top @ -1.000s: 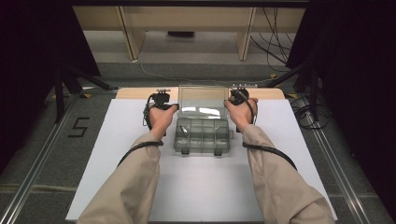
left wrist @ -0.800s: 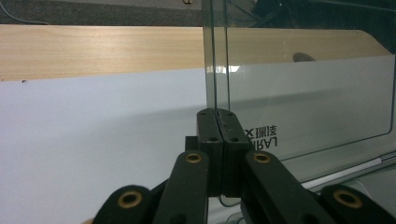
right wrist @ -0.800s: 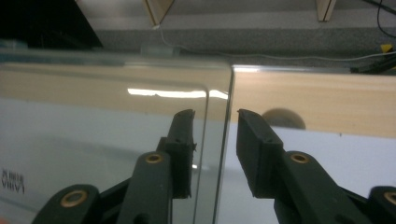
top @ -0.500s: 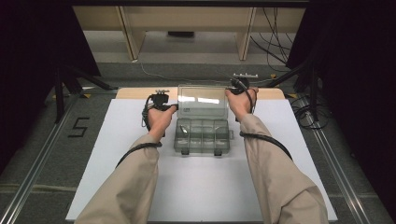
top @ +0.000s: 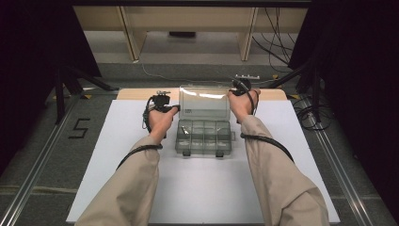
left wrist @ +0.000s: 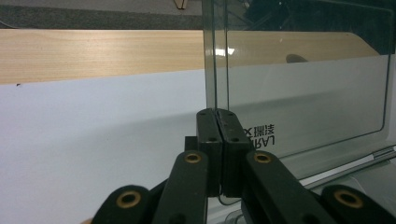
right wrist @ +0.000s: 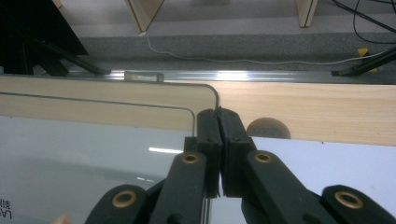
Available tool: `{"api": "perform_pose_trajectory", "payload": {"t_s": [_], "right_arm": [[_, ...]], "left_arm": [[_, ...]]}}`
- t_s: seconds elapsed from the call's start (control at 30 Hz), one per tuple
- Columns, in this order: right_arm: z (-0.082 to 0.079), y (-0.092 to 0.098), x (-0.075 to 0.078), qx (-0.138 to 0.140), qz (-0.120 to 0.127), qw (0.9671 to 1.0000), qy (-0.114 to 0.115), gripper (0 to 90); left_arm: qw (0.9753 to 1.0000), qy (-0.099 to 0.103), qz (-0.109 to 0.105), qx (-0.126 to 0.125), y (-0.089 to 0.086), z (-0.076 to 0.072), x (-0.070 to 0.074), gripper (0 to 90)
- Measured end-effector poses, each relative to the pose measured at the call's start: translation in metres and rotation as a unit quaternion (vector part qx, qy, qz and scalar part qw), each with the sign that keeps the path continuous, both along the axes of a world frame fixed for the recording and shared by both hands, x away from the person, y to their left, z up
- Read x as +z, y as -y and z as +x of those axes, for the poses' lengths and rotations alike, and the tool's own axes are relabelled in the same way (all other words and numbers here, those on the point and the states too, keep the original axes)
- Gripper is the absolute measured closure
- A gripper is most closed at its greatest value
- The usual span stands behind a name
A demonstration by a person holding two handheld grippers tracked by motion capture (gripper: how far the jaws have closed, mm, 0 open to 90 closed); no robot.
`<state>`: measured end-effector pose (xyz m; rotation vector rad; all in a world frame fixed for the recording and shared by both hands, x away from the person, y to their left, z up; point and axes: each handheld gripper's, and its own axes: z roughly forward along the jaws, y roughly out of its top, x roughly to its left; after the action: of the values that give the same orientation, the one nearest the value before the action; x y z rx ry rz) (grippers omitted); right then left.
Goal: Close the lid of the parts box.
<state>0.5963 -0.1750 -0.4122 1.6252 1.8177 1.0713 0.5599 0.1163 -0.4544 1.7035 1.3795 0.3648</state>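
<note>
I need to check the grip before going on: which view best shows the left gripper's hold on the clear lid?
The left gripper view: the left gripper has its jaws shut on the clear lid, whose side edge runs between them. The high view shows the lid upright over the compartment box, the pinch too small. The right gripper view shows the lid's other corner.

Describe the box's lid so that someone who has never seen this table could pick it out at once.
Start at the white table; near its far edge sits a clear compartment box. The lid is the transparent panel standing upright behind the compartments, with the left gripper and right gripper each shut on a side edge.
</note>
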Motion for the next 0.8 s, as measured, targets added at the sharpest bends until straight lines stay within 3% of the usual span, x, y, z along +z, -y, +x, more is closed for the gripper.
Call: {"api": "perform_pose_trajectory", "payload": {"t_s": [0.27,0.37,0.53,0.6,0.8], "right_arm": [[-0.005,-0.002,0.003,-0.002,-0.009,0.9999,0.008,89.2],[-0.008,-0.002,0.004,0.001,-0.007,0.9999,0.015,89.1],[-0.014,-0.002,0.007,0.002,-0.007,0.9997,0.021,89.1],[-0.017,-0.002,0.008,0.003,-0.012,0.9995,0.028,89.0],[-0.025,-0.002,0.014,0.017,-0.016,0.9989,0.040,89.1]], "left_arm": [[1.0000,-0.003,-0.004,-0.006,-0.002,0.000,0.001,87.4],[0.9998,0.009,-0.018,-0.008,-0.004,0.001,0.004,81.0],[0.9988,0.045,-0.019,-0.004,-0.005,0.004,0.019,66.2],[0.9982,0.059,-0.014,-0.001,-0.004,0.006,0.027,64.8],[0.9974,0.071,-0.007,0.010,-0.003,0.010,0.040,67.8]]}}
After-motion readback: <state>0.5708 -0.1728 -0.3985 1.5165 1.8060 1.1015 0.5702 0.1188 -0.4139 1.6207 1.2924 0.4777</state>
